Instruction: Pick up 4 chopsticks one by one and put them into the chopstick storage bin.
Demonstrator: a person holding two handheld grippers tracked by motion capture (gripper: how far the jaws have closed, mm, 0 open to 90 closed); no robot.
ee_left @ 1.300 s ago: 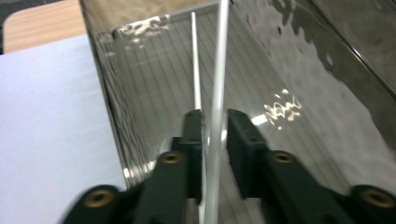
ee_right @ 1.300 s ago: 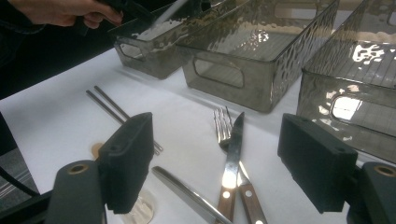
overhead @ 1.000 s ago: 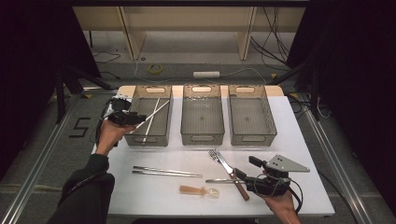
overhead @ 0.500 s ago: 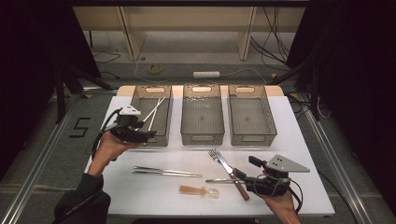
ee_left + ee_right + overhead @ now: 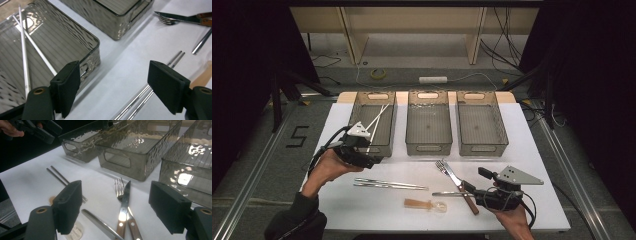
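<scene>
- Chopsticks (image 5: 389,184), a metal pair, lie side by side on the white tabletop (image 5: 532,150) in the high view, in front of the left bin (image 5: 362,125), where a white pair (image 5: 376,122) leans across the inside. The left gripper (image 5: 373,161) hovers just beside that bin's near wall, above the tabletop; its fingers have just been opening and hold nothing. The right gripper (image 5: 468,188) sits low at the near right, close to a fork (image 5: 445,168), a wooden-handled knife (image 5: 464,192) and a metal handle (image 5: 449,193). A small clear spoon (image 5: 426,204) lies near the front edge. The middle bin (image 5: 428,145) and right bin (image 5: 479,142) stand alongside.
- Left gripper view: the fingers (image 5: 67,87) stand wide apart with nothing between them; the metal chopsticks (image 5: 150,87) run beneath on the tabletop, and the white pair (image 5: 23,57) rests in the bin at the left.
- Right gripper view: the fingers (image 5: 67,205) are spread wide and empty, above the knife (image 5: 123,212) crossing the fork (image 5: 119,187); the chopsticks (image 5: 58,176) lie farther off.
</scene>
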